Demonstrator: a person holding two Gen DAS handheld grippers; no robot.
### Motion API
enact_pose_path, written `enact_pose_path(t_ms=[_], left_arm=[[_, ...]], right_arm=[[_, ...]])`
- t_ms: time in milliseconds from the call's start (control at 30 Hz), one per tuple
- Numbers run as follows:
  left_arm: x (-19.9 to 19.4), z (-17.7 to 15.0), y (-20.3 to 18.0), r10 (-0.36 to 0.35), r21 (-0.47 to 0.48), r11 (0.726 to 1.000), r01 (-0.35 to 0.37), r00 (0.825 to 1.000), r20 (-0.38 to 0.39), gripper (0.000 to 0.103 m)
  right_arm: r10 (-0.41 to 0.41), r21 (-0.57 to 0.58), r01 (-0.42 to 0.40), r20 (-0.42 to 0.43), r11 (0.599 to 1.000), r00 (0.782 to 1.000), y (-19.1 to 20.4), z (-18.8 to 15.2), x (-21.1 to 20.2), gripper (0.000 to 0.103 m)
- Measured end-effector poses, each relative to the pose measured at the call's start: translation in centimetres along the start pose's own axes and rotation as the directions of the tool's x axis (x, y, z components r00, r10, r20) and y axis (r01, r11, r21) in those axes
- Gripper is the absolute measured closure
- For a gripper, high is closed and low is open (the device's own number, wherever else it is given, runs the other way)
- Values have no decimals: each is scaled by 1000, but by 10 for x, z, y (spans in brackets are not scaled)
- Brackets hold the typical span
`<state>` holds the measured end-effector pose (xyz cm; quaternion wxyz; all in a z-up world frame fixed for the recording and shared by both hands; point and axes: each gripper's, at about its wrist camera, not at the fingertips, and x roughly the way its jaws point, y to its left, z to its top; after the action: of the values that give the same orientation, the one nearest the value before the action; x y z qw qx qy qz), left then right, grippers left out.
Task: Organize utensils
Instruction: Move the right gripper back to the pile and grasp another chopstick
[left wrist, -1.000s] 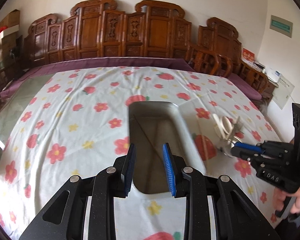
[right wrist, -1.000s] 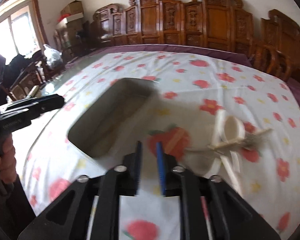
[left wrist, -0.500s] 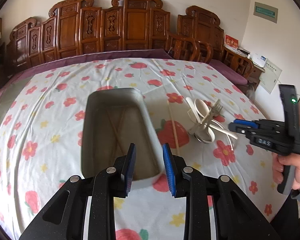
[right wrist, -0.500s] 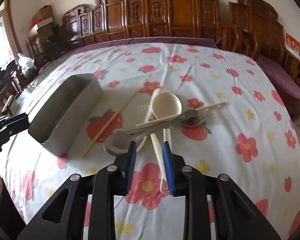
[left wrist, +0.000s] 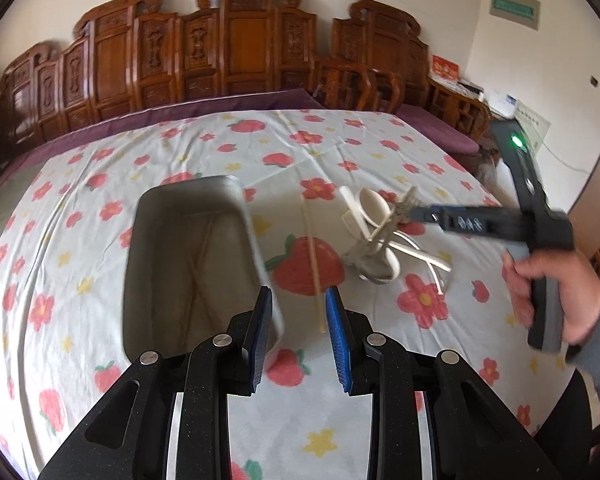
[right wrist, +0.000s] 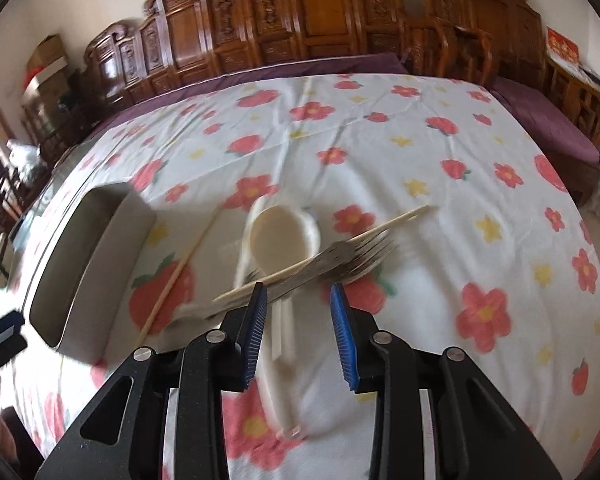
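Note:
A grey metal tray lies on the flowered cloth with two thin chopsticks crossed inside it. Right of it a loose chopstick rests on the cloth. Further right is a pile: white spoons, a metal fork and another chopstick laid across them. My right gripper hangs open just above the near side of the pile, a white spoon handle below its gap. My left gripper is open and holds nothing, over the tray's near right corner.
A floral tablecloth covers the table, with a purple cloth at its far edge. Carved wooden chairs line the wall behind. A person's hand holds the right gripper's handle at the table's right side.
The right gripper has swung from the tray side to above the utensil pile and its jaws stand wider. The left gripper has drifted right, so the tray now sits left of its fingers.

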<state>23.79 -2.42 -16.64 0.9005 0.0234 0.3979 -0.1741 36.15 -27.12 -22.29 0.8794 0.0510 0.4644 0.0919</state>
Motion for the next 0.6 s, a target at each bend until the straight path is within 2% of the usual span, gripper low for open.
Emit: enact_pose_path(t_ms=[200, 367, 600], left_arm=[[21, 17, -18, -21, 39, 999, 23, 999, -41, 77], [46, 35, -25, -11, 65, 998, 17, 996, -83, 77], [65, 53, -20, 6, 55, 998, 1, 993, -121, 77]], right_arm=[[-26, 71, 29, -37, 997, 999, -34, 30, 24, 68], [-49, 80, 57, -100, 995, 994, -46, 47, 50, 68], [-89, 104, 109, -179, 989, 980, -57, 61, 78, 68]])
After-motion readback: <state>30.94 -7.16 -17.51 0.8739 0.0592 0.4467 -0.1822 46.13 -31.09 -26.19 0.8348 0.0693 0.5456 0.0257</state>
